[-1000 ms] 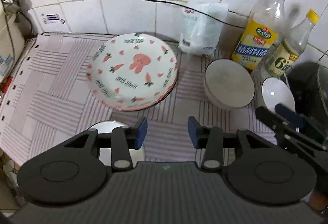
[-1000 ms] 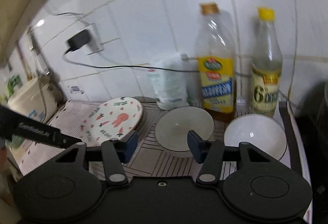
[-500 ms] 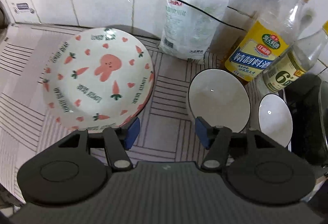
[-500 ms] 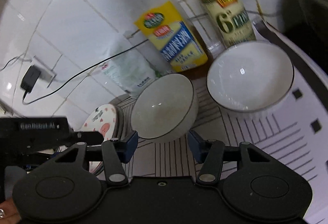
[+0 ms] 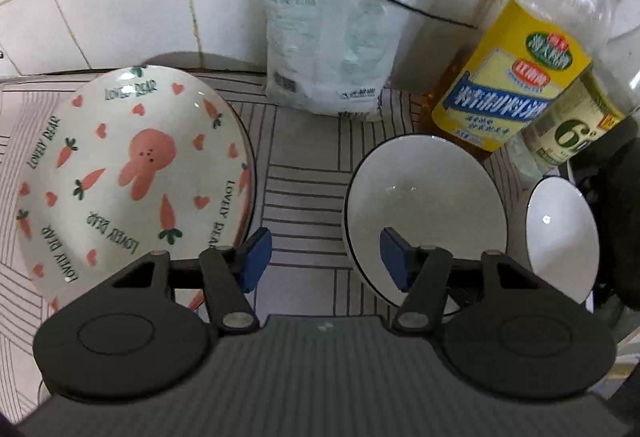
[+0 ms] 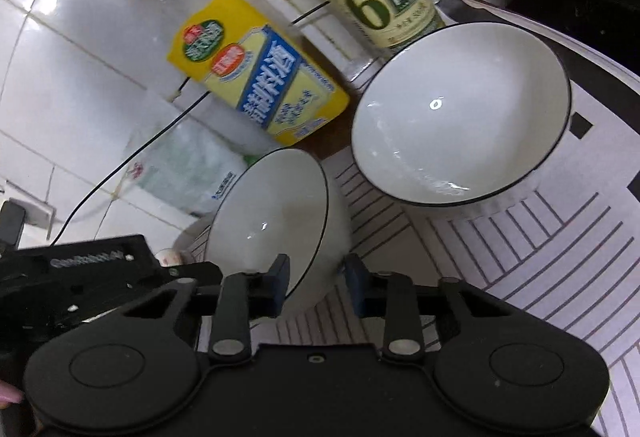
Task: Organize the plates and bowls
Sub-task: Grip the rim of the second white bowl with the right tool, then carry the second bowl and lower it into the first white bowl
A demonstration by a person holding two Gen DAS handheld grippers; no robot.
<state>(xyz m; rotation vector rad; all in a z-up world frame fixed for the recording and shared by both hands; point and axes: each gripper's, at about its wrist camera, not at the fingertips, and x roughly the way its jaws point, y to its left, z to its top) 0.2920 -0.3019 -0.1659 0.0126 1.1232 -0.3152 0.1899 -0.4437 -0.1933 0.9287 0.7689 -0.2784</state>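
The right gripper [image 6: 316, 283] has just been closing, and the wall of the nearer bowl [image 6: 276, 213] now stands between its jaws: one pad inside the rim, the other outside. A second ago that gripper was wide and looking level at the wall; now it is rolled and pitched down onto the bowl. Whether the pads already press on the bowl cannot be told, since the contact is half hidden behind the fingers and the view is blurred. My judgement is that this bowl is about to be lifted, likely to be nested in the other bowl [image 6: 460, 109], which stands just beside it near the right edge of the desk [image 6: 560, 237].

The left gripper [image 5: 324, 257] hangs released with nothing between its jaws, over the bare mat between the rabbit plate [image 5: 132, 173] and the nearer bowl [image 5: 424, 205]. It has dropped and drawn in towards the back of the desk, and its jaws stand a little wider than a second ago.

The plate sits towards the left, in front of the tiled wall; a darker rim beneath it hints at more plates, but I cannot count them. In the left wrist view the far bowl [image 5: 560, 237] is partly cut off by a dark shape at the right edge. The bottles [image 6: 256, 77] are cropped at the top of that view.
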